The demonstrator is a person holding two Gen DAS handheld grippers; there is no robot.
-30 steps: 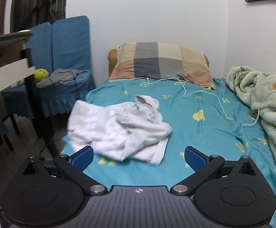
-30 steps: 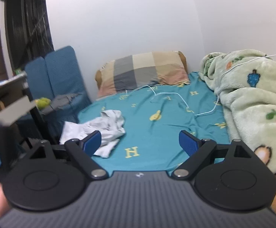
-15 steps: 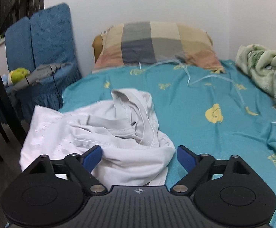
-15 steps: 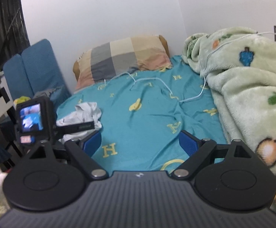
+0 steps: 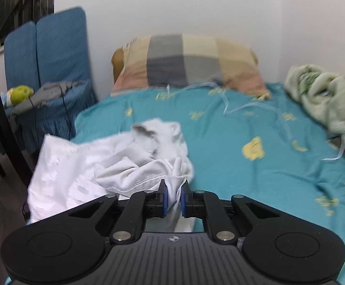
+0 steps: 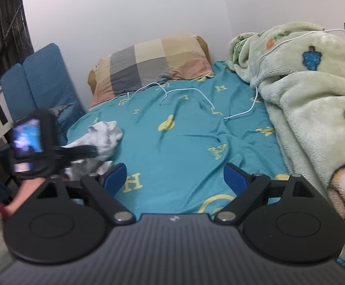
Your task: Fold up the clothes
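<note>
A crumpled white garment (image 5: pixel 115 166) lies at the near left corner of the teal bed sheet (image 5: pixel 243 128), part of it hanging over the bed's left edge. My left gripper (image 5: pixel 172 198) is shut on a fold of its near edge, with white cloth bunched between the blue pads. In the right wrist view the same garment (image 6: pixel 103 135) shows at the left, partly behind the left gripper's body and small screen (image 6: pixel 27 137). My right gripper (image 6: pixel 174 178) hangs open above the bare sheet (image 6: pixel 186 128), holding nothing.
A plaid pillow (image 5: pixel 186 64) lies at the head of the bed, and a white cable (image 6: pixel 196 95) trails across the sheet. A green fleece blanket (image 6: pixel 310 99) is heaped along the right side. Blue-covered chairs (image 5: pixel 46 54) and a dark table leg (image 5: pixel 4 128) stand left of the bed.
My left gripper moved down onto the white garment and shut on its near edge. The right gripper drifted forward over the sheet and stayed open.
</note>
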